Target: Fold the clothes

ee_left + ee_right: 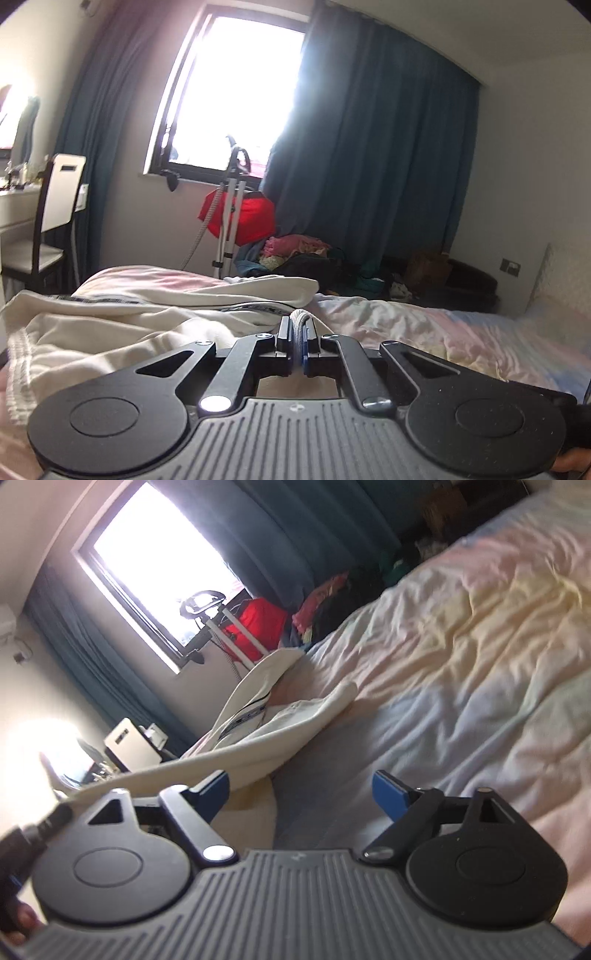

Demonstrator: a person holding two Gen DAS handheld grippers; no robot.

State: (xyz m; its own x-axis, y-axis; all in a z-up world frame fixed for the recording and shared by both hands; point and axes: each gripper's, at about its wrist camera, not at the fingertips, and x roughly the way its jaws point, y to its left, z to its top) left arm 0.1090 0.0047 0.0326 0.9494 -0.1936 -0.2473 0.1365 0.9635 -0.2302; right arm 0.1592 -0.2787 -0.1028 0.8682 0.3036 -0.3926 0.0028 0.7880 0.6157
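Cream garment [122, 325] in left gripper [299, 332]

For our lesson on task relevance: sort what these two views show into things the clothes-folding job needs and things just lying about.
Belongs to the job:
cream garment
left gripper
right gripper
bed

Just lying about:
clothes pile
red cloth
chair
curtain

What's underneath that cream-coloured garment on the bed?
The cream garment lies on a rumpled pastel bedsheet, which shows all around it. Whatever is directly beneath its folds is covered. The left gripper pinches its edge.
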